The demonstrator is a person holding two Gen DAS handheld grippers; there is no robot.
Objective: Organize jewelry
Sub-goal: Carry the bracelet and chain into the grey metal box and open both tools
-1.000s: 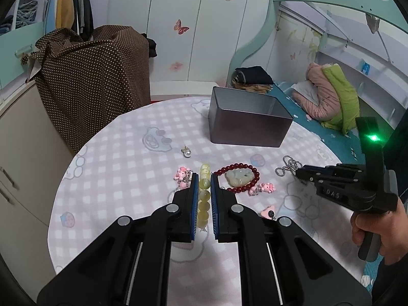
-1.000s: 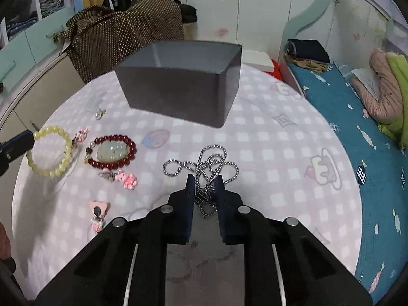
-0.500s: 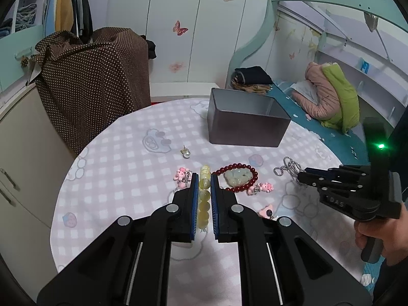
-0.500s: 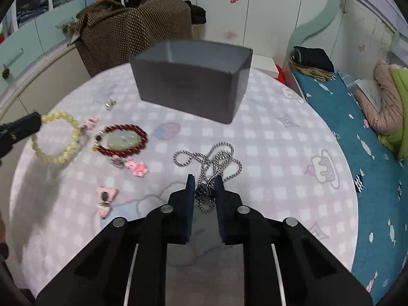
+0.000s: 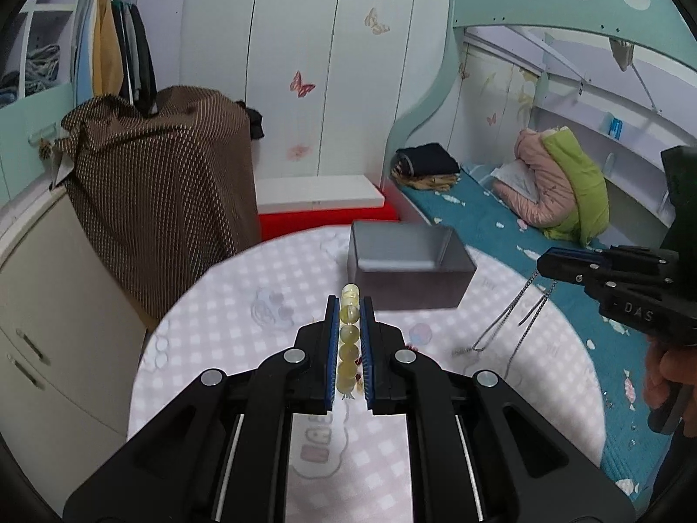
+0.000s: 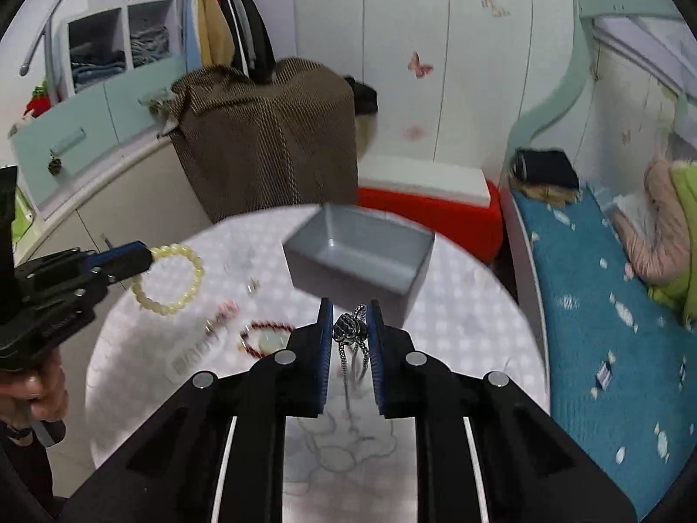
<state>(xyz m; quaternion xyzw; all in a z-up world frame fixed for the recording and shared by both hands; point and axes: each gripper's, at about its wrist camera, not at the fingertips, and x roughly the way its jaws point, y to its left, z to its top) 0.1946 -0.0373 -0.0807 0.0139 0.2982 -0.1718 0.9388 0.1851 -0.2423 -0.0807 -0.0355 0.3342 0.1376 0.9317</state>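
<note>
My left gripper (image 5: pixel 349 305) is shut on a yellow bead bracelet (image 5: pixel 348 335) and holds it above the table; the bracelet hangs as a ring in the right wrist view (image 6: pixel 174 279). My right gripper (image 6: pixel 349 311) is shut on a silver chain necklace (image 6: pixel 348 331), whose loops dangle below it in the left wrist view (image 5: pixel 509 318). A grey open box (image 5: pixel 409 270) stands at the table's far side, ahead of both grippers; it also shows in the right wrist view (image 6: pixel 361 257). A red bead bracelet with a jade pendant (image 6: pixel 265 340) lies on the table.
The round table (image 5: pixel 244 305) has a pink checked cloth. Small pink charms (image 6: pixel 222 314) and a small earring (image 6: pixel 252 285) lie on it. A brown dotted cover (image 5: pixel 161 183) stands behind the table, a bed (image 5: pixel 501 226) to the right.
Both grippers have risen from the table, lifting the yellow bracelet and the silver chain clear of the cloth and moving nearer the grey box.
</note>
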